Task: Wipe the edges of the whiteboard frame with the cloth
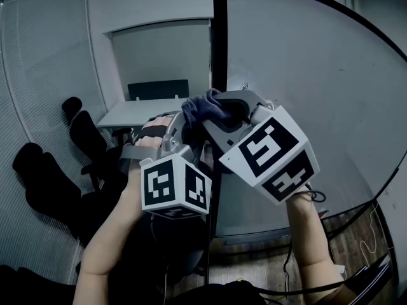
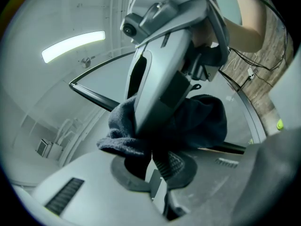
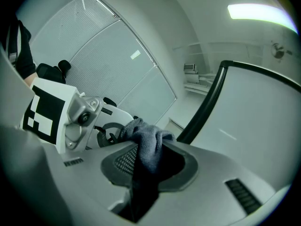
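Beside the whiteboard frame (image 1: 219,43), on its left upright, my right gripper (image 3: 149,168) clamps the dark cloth (image 3: 146,142), and my left gripper (image 2: 151,166) seems to pinch another fold. Nothing shows any edge wiped yet, so I judge the wiping barely begun.

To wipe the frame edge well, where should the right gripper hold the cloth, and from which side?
Hold the cloth by its bunched middle, as the right gripper does now, so a soft wad sticks out past the tips. Best come from the left side, because the black frame stands upright just beyond the wad.
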A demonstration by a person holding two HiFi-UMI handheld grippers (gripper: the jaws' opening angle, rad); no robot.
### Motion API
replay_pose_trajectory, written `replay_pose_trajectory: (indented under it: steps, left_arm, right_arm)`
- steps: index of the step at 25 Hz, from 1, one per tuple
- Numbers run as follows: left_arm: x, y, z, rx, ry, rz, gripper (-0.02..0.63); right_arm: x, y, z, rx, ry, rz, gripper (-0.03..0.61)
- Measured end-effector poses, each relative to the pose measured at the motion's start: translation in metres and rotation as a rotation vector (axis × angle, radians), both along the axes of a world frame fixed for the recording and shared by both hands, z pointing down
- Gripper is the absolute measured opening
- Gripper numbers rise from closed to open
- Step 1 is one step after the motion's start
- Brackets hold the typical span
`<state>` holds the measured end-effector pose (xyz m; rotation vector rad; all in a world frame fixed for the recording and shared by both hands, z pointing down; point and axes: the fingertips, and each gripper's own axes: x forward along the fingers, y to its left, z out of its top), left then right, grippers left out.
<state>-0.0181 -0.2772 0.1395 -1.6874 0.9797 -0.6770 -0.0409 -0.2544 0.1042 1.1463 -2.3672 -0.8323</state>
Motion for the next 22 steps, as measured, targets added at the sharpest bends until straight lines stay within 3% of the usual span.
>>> replay_pose_trajectory:
  steps: [22]
  left_arm:
    - [-0.003, 0.005, 0.073, -0.104, 0.023, 0.0, 0.015]
  right_arm:
    - [-0.004, 0.0, 0.071, -0.127, -0.022, -0.019, 0.095]
